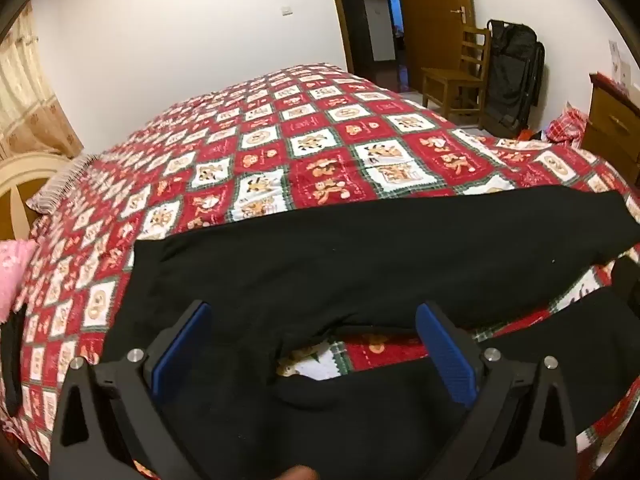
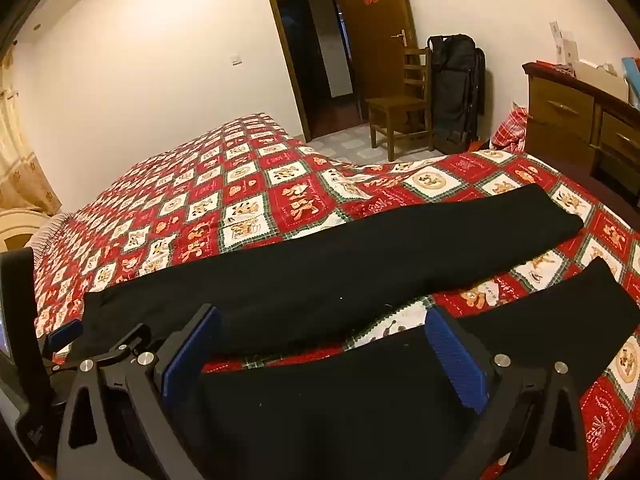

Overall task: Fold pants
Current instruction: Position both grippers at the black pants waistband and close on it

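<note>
Left wrist view first: our left gripper point(image 1: 312, 344) has its 2 blue-padded fingers point(image 1: 184, 348) spread wide, with nothing pinched between them. It hangs over the near part of the black pants point(image 1: 360, 248), about where the 2 legs part, though we cannot tell whether the pads touch the cloth. In the right wrist view our right gripper point(image 2: 320, 348) is just as wide apart and has hold of nothing; it sits over the nearer leg point(image 2: 360, 392), and the left gripper shows at the far left of that view.

We judge the folding as not yet begun, or at most at its very start. The pants lie spread flat on the red-and-white patterned bedspread point(image 1: 280, 140), near our edge of the bed, and no fold is visible. The far leg point(image 2: 360, 248) runs long and straight to the right, ending in a squared cuff. The nearer leg angles away from it, so a wedge of bedspread shows between them. What is left, as we see it, is everything: bringing 1 leg over the other, then folding the length down.

The fabric is plain black, matte and fairly thick-looking, lying mostly smooth with a slight rumple near the crotch, where a small gap of bedspread peeks through. A few pale specks of lint dot it. We expect it to drape softly rather than hold a crease.
</note>
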Tool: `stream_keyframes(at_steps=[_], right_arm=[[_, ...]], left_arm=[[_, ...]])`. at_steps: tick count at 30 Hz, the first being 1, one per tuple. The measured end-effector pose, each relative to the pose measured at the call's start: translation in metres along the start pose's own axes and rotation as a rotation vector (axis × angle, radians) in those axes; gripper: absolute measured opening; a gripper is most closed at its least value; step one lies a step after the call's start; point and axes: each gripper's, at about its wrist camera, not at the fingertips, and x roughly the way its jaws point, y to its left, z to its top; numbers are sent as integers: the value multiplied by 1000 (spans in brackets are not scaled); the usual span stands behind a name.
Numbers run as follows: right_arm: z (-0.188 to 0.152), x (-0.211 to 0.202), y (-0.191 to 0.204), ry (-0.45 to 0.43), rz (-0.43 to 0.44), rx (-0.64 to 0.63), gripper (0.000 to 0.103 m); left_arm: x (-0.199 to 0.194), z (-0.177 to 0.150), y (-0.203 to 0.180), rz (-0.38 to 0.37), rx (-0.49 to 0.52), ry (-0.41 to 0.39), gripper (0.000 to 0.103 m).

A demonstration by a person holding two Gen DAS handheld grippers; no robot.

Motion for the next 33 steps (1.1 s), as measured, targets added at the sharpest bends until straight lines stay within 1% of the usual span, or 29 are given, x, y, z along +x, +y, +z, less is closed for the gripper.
stream_keyframes(at_steps=[2, 4, 5, 7, 9, 10, 12, 13, 17, 21, 30, 33], right_arm=[[4, 3, 2, 15, -11, -7, 102], [2, 3, 4, 10, -14, -14, 102], [1, 1, 3, 3, -11, -15, 102], [-3, 1, 5, 2, -18, -22, 102], [-2, 2, 5, 3, -18, -23, 102], [-1, 2, 6, 2, -19, -23, 102], [-2, 4, 5, -1, -19, -29, 102], [-3, -1, 11, -6, -23, -41, 102], [-3, -3, 12, -15, -25, -51, 102], [-2, -3, 13, -14, -25, -50, 102], [-2, -5, 14, -17, -32, -56, 102], [0, -4, 15, -11, -44, -59, 102]], left_arm=[[1, 0, -3, 13, 5, 11, 103], [2, 0, -10, 9, 17, 23, 103], [3, -5, -6, -26, -12, 19, 103], [4, -5, 3, -63, -49, 28, 102], [6, -5, 7, -72, -58, 39, 98], [7, -7, 7, -74, -57, 42, 97], [7, -9, 7, -74, -51, 44, 97], [8, -8, 11, -75, -53, 48, 97], [9, -9, 15, -65, -77, 50, 96], [10, -9, 17, -47, -72, 50, 97], [12, -11, 20, -37, -77, 59, 96], [12, -11, 22, -44, -89, 63, 96]])
